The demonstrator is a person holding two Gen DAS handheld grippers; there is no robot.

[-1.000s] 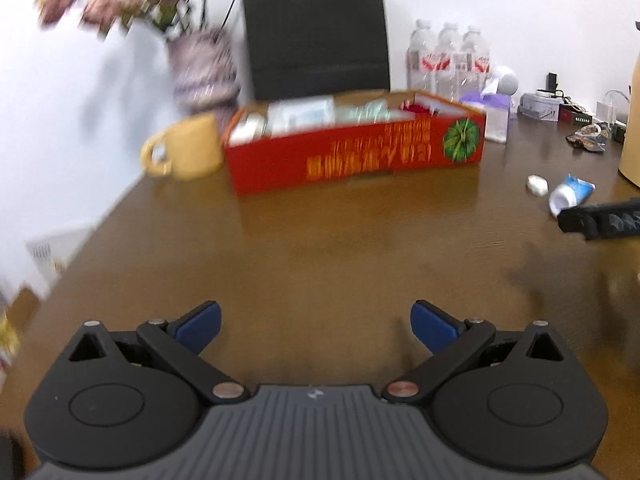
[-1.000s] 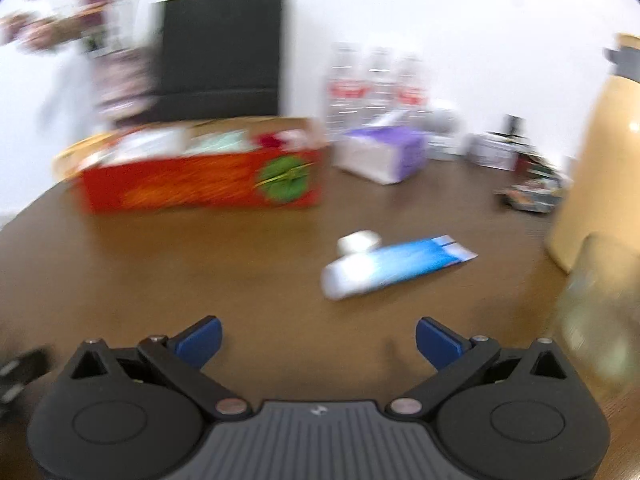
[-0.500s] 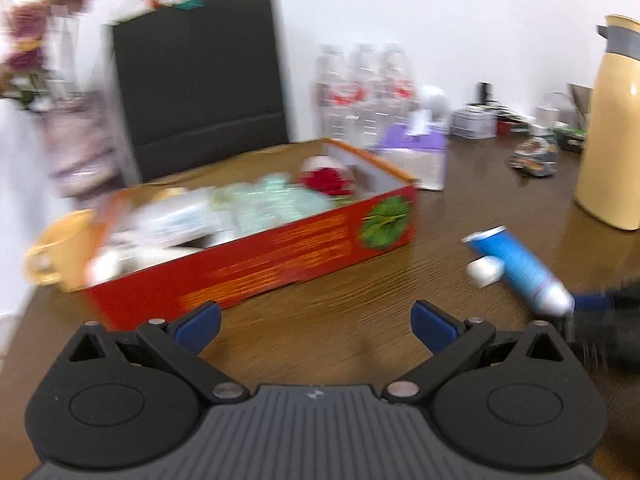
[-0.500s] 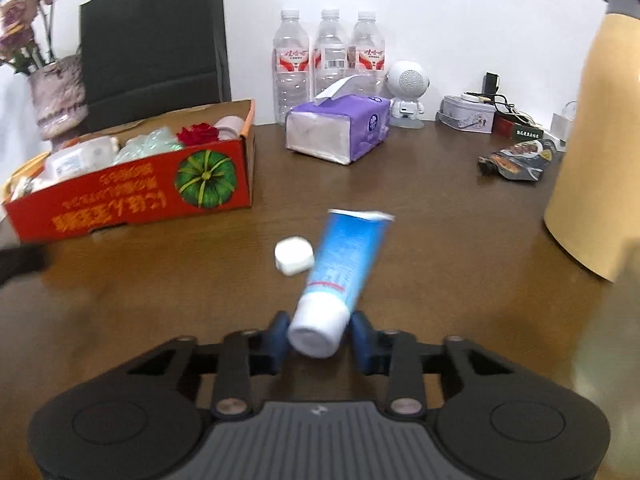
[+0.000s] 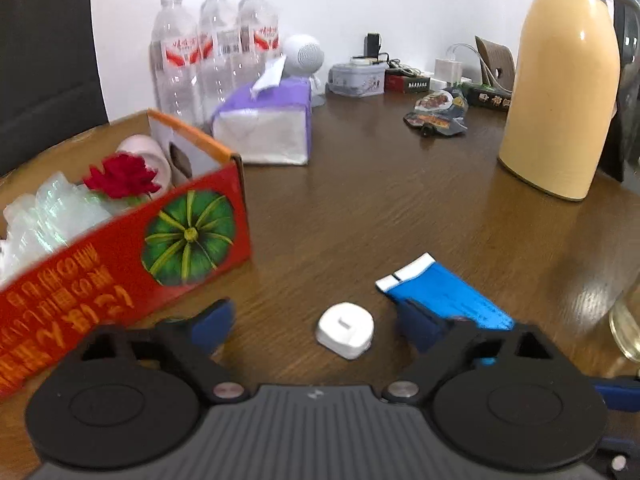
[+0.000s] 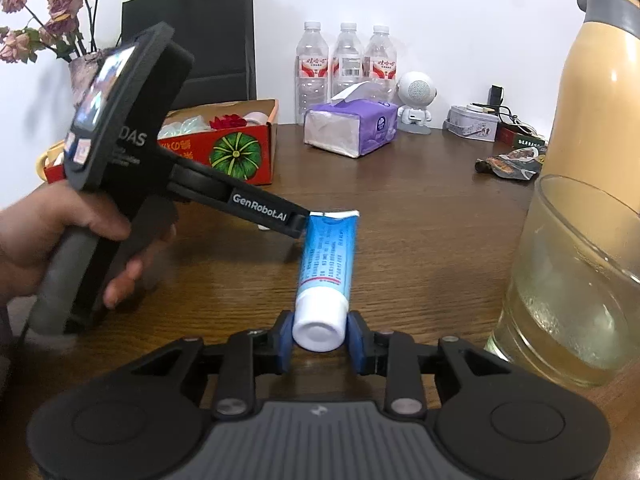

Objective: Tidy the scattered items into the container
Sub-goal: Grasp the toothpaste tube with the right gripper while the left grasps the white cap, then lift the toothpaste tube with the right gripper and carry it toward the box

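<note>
We find right gripper (image 6: pixel 319 334) clenched on tube (image 6: pixel 326 256); left gripper (image 5: pixel 314 322) released round cap (image 5: pixel 346 330). Rec. centring fingers, then carry to box (image 5: pixel 120 256).

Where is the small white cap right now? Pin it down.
In the left wrist view the white cap lies on the table between the open left gripper's fingers, just left of the blue tube, with the red box farther left.
</note>
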